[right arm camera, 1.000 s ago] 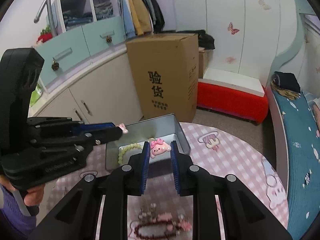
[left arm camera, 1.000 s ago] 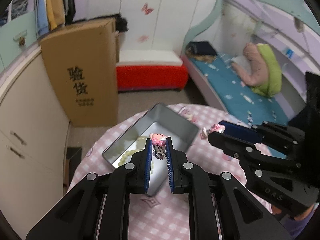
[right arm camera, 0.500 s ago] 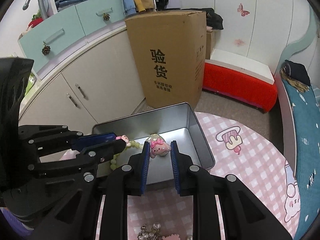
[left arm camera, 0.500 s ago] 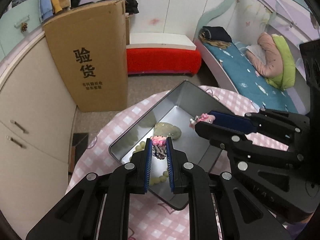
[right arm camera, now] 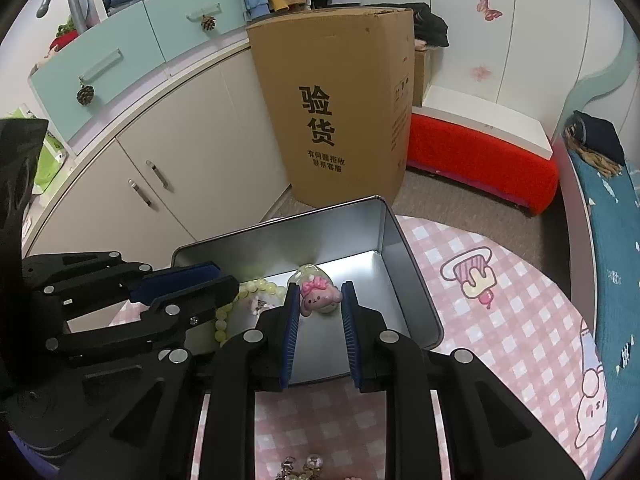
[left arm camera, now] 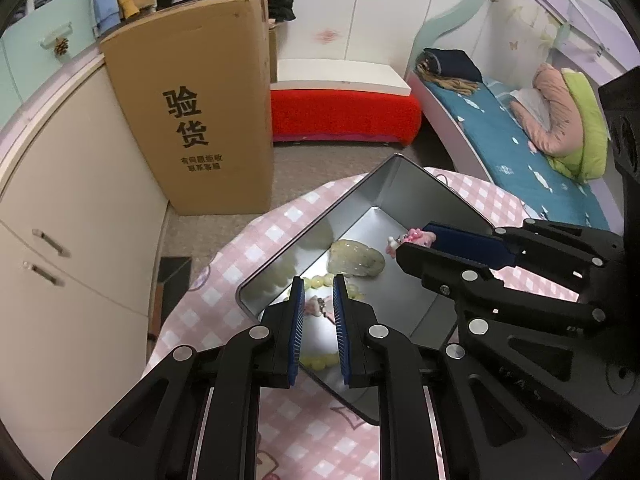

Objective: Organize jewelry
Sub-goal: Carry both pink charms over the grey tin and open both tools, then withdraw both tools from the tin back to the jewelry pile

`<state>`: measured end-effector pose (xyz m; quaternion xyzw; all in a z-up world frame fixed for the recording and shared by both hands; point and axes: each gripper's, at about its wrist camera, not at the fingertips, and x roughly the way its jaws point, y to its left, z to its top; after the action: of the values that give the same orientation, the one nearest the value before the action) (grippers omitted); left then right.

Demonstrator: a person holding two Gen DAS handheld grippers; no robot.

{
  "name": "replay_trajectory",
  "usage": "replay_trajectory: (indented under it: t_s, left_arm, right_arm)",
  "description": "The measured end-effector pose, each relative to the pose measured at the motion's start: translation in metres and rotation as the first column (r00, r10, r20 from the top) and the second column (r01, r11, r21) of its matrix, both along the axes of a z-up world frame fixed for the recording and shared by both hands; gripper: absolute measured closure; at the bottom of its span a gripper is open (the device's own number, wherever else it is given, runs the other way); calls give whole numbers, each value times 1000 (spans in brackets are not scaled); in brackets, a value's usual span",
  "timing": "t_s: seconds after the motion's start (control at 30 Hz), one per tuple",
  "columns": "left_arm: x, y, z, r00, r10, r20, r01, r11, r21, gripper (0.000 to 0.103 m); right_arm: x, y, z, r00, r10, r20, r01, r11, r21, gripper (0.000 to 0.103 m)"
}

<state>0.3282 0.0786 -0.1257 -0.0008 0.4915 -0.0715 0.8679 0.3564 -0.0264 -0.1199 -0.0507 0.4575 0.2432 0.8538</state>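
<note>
While both claws hang over the metal tin (left arm camera: 420, 184) on the tabletop (right arm camera: 500, 320), the right claw (right arm camera: 320, 300) pinches a pink charm (right arm camera: 318, 299). The left claw (left arm camera: 318, 300) seems slightly spread, its small trinket (left arm camera: 318, 307) possibly already loose below. Such pieces look light, hard and slippery; grip the body, not the chain.

Cardboard box (right arm camera: 340, 104) beside cream cabinets (right arm camera: 168, 176); red bench (left arm camera: 344, 114); bed (left arm camera: 532, 148).
</note>
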Motion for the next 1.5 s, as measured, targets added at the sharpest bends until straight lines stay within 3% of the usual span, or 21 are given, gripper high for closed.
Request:
replay_trajectory:
  t_s: [0.23, 0.37, 0.53, 0.67, 0.93, 1.13, 1.23, 1.33, 1.5]
  left_arm:
    - [-6, -2, 5, 1000, -5, 9, 5, 1000, -2, 87]
    - [-15, -3, 13, 1000, -12, 26, 12, 1000, -7, 87]
    - [-33, -5, 28, 998, -18, 65, 20, 999, -27, 86]
    - [-55, -7, 44, 989, 6, 145, -5, 1000, -8, 46]
    - [-105, -26, 59, 975, -33, 222, 41, 999, -30, 39]
    - [-131, -47, 38, 977, -38, 212, 44, 999, -24, 39]
    - [-136, -59, 12, 988, -43, 151, 50, 998, -42, 39]
    - [-136, -73, -14, 995, -39, 93, 40, 999, -8, 39]
    - [-126, -78, -38, 1000, 4, 16, -4, 1000, -29, 39]
  right_arm:
    - [-4, -2, 3, 1000, -6, -2, 6, 1000, 12, 81]
    - [-14, -9, 15, 999, -11, 30, 10, 1000, 24, 72]
    - [-31, -24, 33, 997, -22, 69, 19, 999, 45, 72]
    - [-52, -41, 47, 993, -43, 112, 36, 997, 61, 65]
    - [-104, -92, 56, 980, -100, 173, 88, 993, 78, 57]
    - [-137, -137, 34, 968, -177, 177, 170, 984, 51, 56]
    - [-148, -152, 16, 967, -206, 149, 199, 978, 56, 56]
    - [-155, -167, -2, 968, -227, 107, 219, 973, 77, 56]
    - [-163, -180, -24, 970, -235, 56, 229, 968, 98, 56]
